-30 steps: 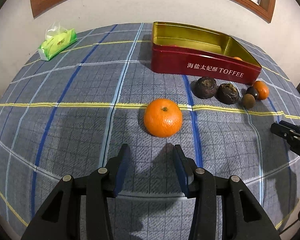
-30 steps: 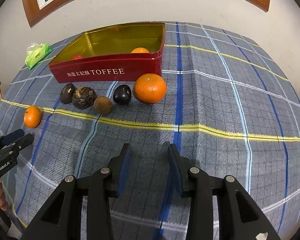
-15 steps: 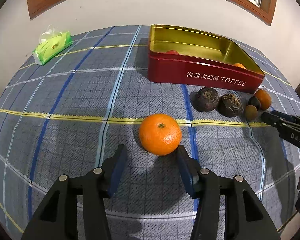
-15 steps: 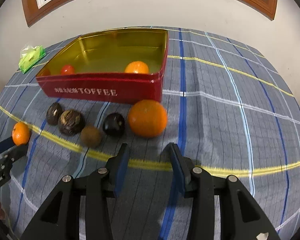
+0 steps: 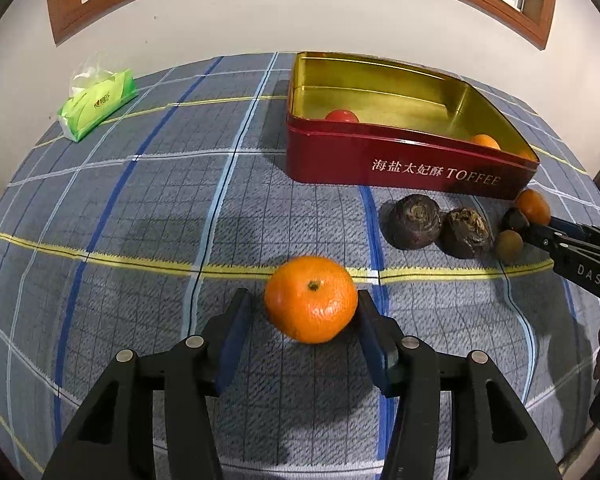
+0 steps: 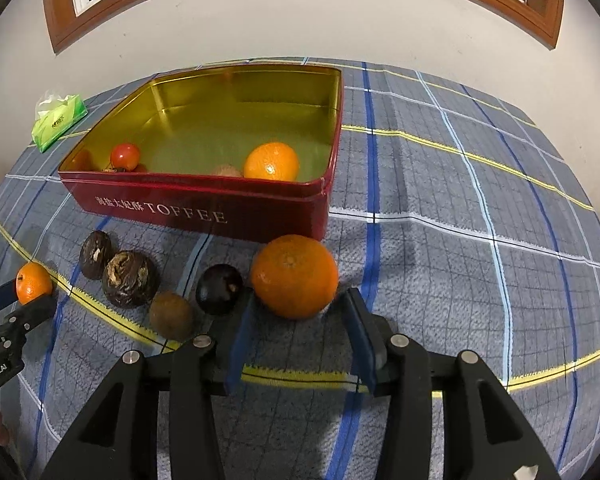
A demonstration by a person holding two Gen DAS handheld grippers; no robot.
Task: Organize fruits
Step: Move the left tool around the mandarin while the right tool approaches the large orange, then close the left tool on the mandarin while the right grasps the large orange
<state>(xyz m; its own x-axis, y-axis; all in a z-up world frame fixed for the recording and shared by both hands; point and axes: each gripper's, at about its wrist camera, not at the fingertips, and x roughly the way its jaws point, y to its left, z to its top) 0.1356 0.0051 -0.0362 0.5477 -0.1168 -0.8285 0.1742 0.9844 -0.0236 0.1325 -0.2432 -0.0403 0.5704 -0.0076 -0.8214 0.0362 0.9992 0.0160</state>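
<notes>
Claws advanced (dark fruit adjacent).

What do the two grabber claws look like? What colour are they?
Both look alike: the left gripper and the right gripper have black angular plastic arms with triangular cut-outs, round silver bolts, and flat blue pads inside the fingers. White lettering shows on their sides. No cables or sleeves show.

The rectangular red toffee tin stands on the blue checked tablecloth; a round orange mandarin lies inside, five fruits lie before it.
</notes>
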